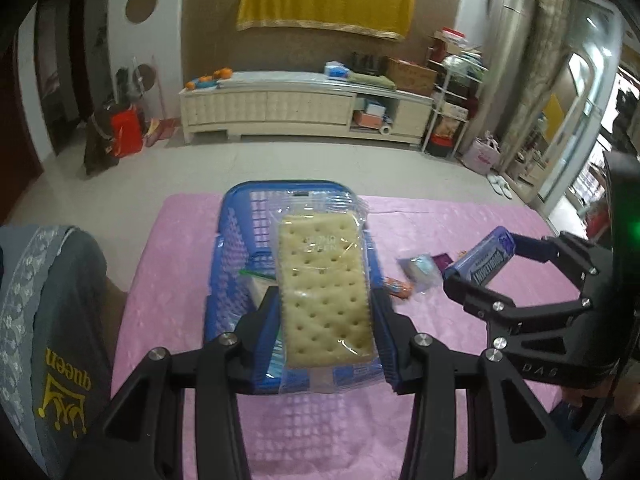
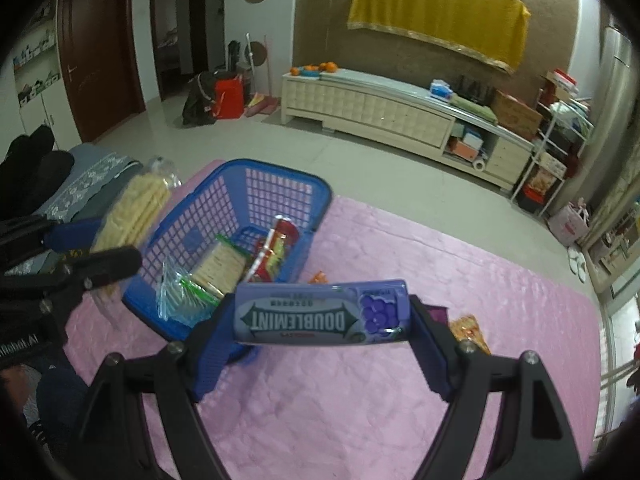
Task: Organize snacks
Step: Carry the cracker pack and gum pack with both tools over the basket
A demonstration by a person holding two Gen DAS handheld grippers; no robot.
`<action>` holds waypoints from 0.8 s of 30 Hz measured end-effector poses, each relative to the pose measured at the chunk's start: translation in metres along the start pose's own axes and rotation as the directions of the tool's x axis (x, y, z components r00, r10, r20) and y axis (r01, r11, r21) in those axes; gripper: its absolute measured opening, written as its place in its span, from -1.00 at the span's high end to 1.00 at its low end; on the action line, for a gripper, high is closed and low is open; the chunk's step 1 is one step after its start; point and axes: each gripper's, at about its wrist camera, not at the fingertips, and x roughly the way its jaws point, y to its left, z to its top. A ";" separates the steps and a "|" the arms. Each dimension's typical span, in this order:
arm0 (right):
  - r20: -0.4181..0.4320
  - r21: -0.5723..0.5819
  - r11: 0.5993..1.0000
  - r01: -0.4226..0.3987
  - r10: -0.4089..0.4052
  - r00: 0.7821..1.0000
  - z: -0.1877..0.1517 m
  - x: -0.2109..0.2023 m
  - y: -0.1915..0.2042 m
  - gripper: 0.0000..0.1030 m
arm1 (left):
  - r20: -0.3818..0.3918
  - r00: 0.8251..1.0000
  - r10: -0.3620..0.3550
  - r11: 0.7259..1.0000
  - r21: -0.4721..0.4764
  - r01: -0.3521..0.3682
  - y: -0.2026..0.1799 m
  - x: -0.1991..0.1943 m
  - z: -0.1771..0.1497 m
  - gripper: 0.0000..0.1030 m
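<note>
Blue basket (image 1: 240, 216) sits centre as the drop target; my left gripper (image 1: 326, 300) clamps a cracker pack (image 1: 324, 280), right gripper (image 2: 320, 320) grips Doublemint gum (image 2: 320, 316) lengthwise (both carried above the pink mat (image 2: 360, 400)).

Left gripper (image 1: 326, 316): your jaws are set narrow, closed on the flat sides of the cracker pack (image 1: 326, 292), pointing steeply downward. Right gripper (image 2: 320, 320): your jaws stand wide, clamped on both ends of the Doublemint pack (image 2: 320, 312) held crosswise, angled down likewise.
</note>
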 end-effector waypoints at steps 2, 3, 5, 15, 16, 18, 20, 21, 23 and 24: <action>-0.014 -0.013 1.000 0.001 -0.001 1.000 0.004 0.012 0.009 -0.62 | -0.013 1.000 0.006 1.000 -0.019 -0.006 0.012 0.008 0.000 0.19; -0.023 -0.016 1.000 -0.003 0.003 1.000 0.006 0.019 0.013 -0.62 | -0.018 1.000 0.007 1.000 -0.022 -0.007 0.017 0.013 -0.001 0.19; -0.047 -0.027 0.999 -0.018 0.017 0.999 0.008 0.033 0.021 -0.62 | -0.030 1.000 0.006 0.999 -0.037 -0.007 0.028 0.022 -0.004 0.19; -0.128 -0.106 0.994 -0.032 0.019 0.992 0.012 0.075 0.058 -0.62 | -0.074 0.997 0.007 0.993 -0.115 -0.015 0.055 0.043 -0.018 0.19; -0.133 -0.109 0.994 -0.032 0.018 0.991 0.011 0.077 0.060 -0.62 | -0.074 0.997 0.006 0.993 -0.117 -0.015 0.054 0.043 -0.020 0.19; -0.148 -0.116 0.992 -0.041 0.024 0.989 0.009 0.082 0.064 -0.62 | -0.075 0.997 0.005 0.993 -0.118 -0.014 0.053 0.041 -0.021 0.19; -0.159 -0.122 0.991 -0.046 0.026 0.987 0.007 0.085 0.068 -0.62 | -0.074 0.997 0.006 0.993 -0.118 -0.015 0.052 0.039 -0.020 0.19; -0.164 -0.123 0.991 -0.050 0.029 0.986 0.006 0.086 0.069 -0.62 | -0.076 0.997 0.009 0.993 -0.116 -0.018 0.051 0.038 -0.021 0.19; -0.176 -0.129 0.990 -0.058 0.035 0.984 0.004 0.088 0.072 -0.62 | -0.078 0.997 0.016 0.993 -0.112 -0.024 0.055 0.037 -0.023 0.19; -0.180 -0.133 0.989 -0.061 0.037 0.983 0.002 0.088 0.073 -0.62 | -0.080 0.997 0.017 0.993 -0.112 -0.026 0.056 0.037 -0.023 0.19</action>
